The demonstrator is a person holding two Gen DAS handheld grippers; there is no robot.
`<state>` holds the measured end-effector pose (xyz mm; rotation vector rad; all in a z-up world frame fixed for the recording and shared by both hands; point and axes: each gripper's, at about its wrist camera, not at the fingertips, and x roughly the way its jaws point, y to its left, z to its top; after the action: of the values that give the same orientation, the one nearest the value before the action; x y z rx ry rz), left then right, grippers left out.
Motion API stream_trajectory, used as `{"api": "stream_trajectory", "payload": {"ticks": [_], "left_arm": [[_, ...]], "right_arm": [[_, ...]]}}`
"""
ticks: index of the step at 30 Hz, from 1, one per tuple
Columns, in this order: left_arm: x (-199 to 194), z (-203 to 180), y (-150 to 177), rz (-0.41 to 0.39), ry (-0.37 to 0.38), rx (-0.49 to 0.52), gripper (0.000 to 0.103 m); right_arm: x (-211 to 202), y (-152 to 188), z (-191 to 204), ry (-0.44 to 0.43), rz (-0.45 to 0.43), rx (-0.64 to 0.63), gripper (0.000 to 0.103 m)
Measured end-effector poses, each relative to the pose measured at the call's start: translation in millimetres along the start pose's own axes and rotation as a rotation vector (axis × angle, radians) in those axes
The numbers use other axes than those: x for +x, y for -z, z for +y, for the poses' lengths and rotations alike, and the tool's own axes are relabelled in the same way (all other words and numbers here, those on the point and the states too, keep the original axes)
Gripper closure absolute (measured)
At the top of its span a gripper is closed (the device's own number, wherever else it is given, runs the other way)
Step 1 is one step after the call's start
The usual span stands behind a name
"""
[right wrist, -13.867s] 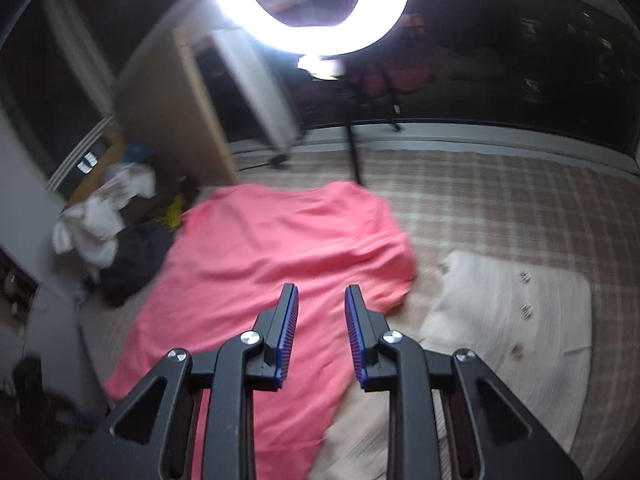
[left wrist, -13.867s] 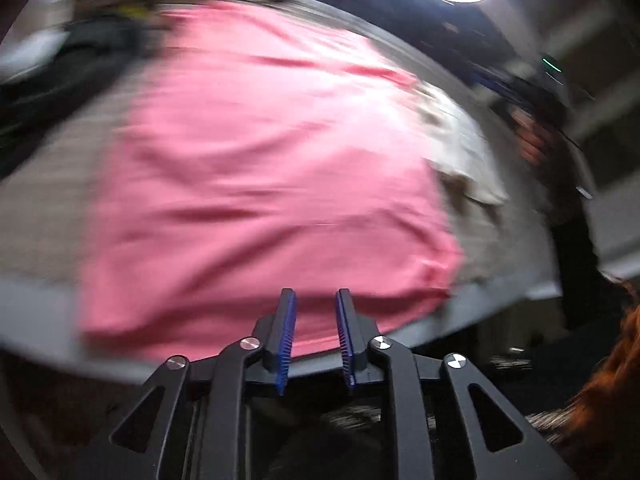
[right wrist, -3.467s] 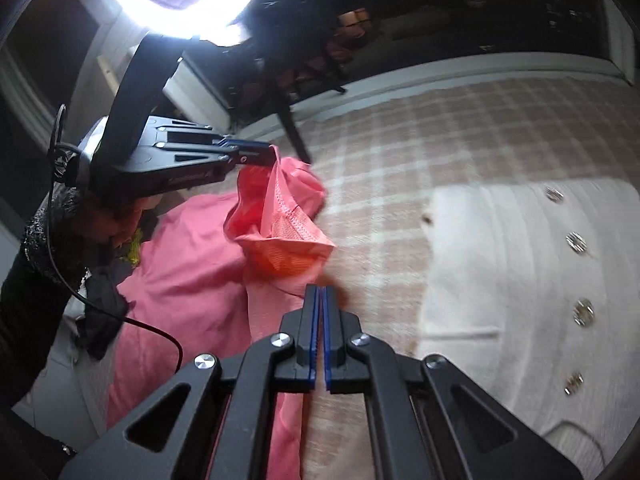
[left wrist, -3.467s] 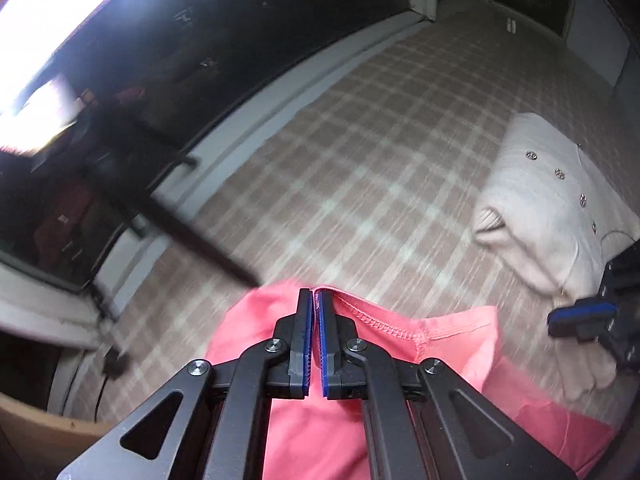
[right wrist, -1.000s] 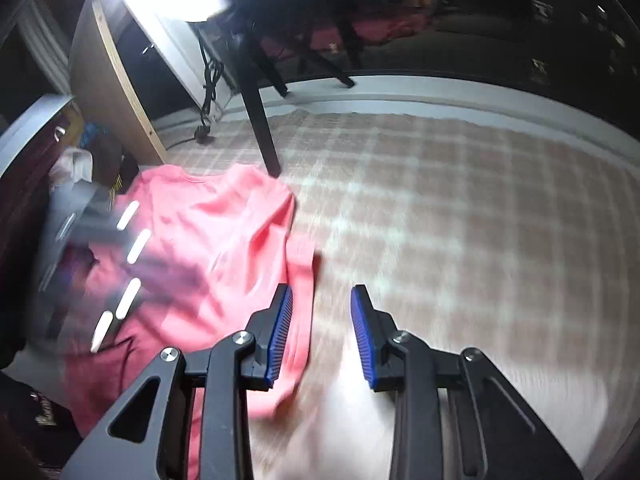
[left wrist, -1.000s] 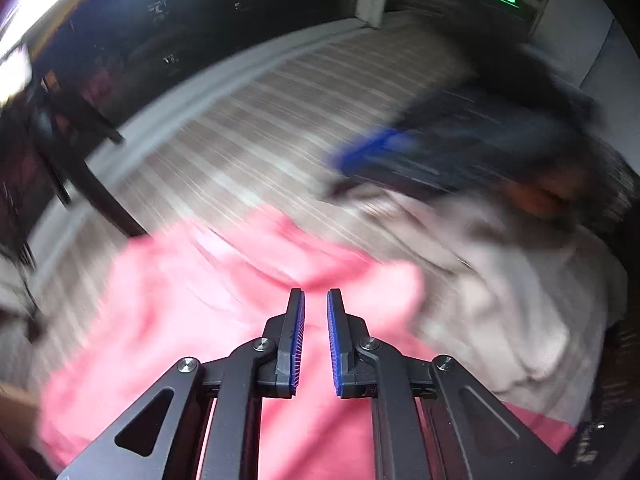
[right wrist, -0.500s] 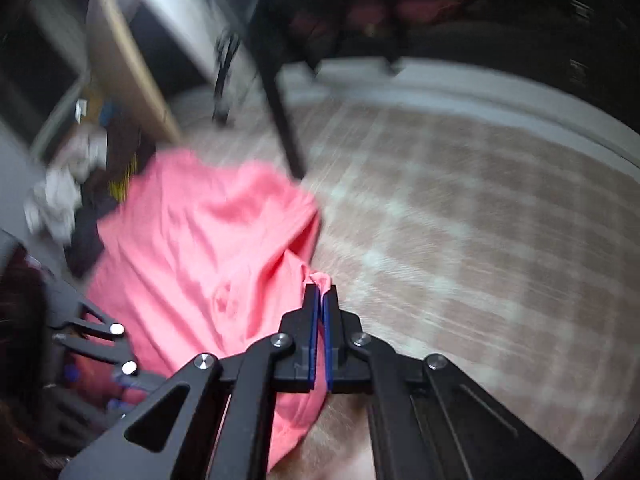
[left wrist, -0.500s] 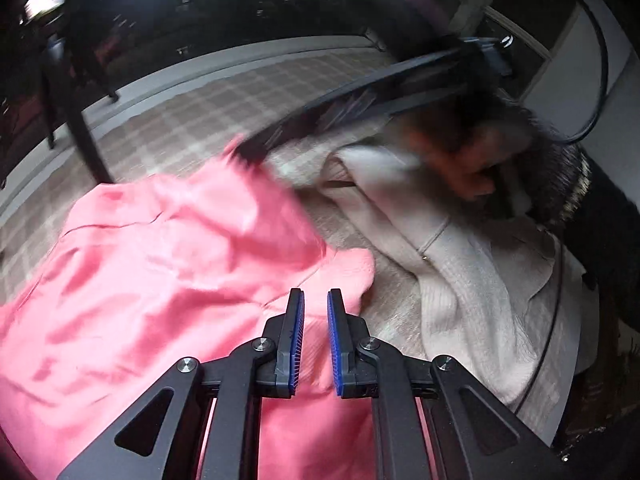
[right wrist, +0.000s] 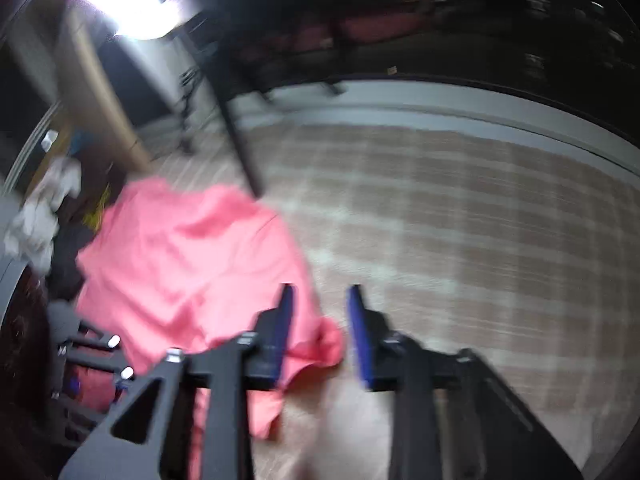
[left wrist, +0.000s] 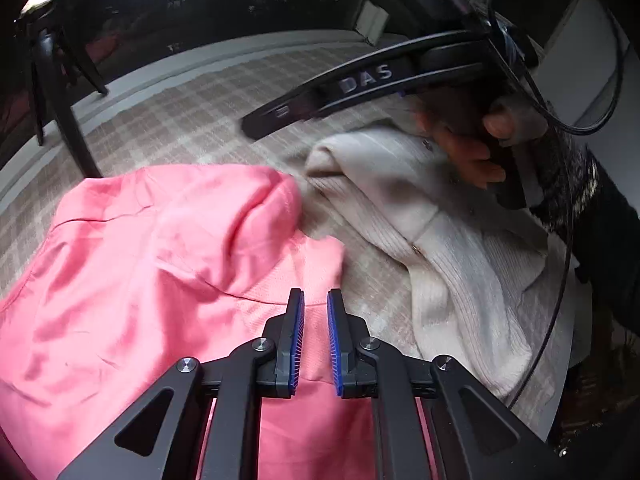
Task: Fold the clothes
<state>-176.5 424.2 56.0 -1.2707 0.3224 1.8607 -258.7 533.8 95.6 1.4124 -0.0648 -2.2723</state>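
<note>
A pink garment lies rumpled on the checked cover, one corner folded over on itself. My left gripper hovers over its near right edge with the jaws a narrow gap apart and nothing between them. A cream ribbed cardigan with buttons lies to the right of the pink garment. In the right wrist view, which is blurred, my right gripper has its jaws opening; the pink garment's edge lies loose below them, free of the pads. A person's hand holds that gripper above the cardigan.
The checked cover runs far to the right, up to a grey rim. A black stand leg stands just behind the pink garment. A bright lamp, a wooden board and a heap of clothes are at the left.
The right gripper, shut on the pink garment's edge half a second ago, has opened and let it drop. The left gripper has kept its narrow gap over the garment.
</note>
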Motion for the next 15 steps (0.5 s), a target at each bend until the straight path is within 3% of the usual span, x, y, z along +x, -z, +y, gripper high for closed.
{"api": "stream_trajectory", "payload": {"ticks": [4,6,9,11,15], "left_arm": [[12,-16,-9,-0.005,-0.019,0.066,0.091],[21,-21,-15,-0.017,-0.053,0.095,0.090],[40,-21,-15,0.015,-0.099,0.145,0.090],[45,-15,-13,0.021,-0.077,0.134,0.103],[14,2,-8,-0.065,0.017,0.041,0.102]], "right_arm": [[25,1,1,0.037,0.092,-0.041,0.064],[25,0,-13,0.012,0.113,0.020,0.064],[10,2,-37,-0.035,0.078,0.137,0.064],[2,3,-41,-0.032,0.067,0.146,0.064],[3,4,-38,-0.029,0.099,0.087,0.064]]}}
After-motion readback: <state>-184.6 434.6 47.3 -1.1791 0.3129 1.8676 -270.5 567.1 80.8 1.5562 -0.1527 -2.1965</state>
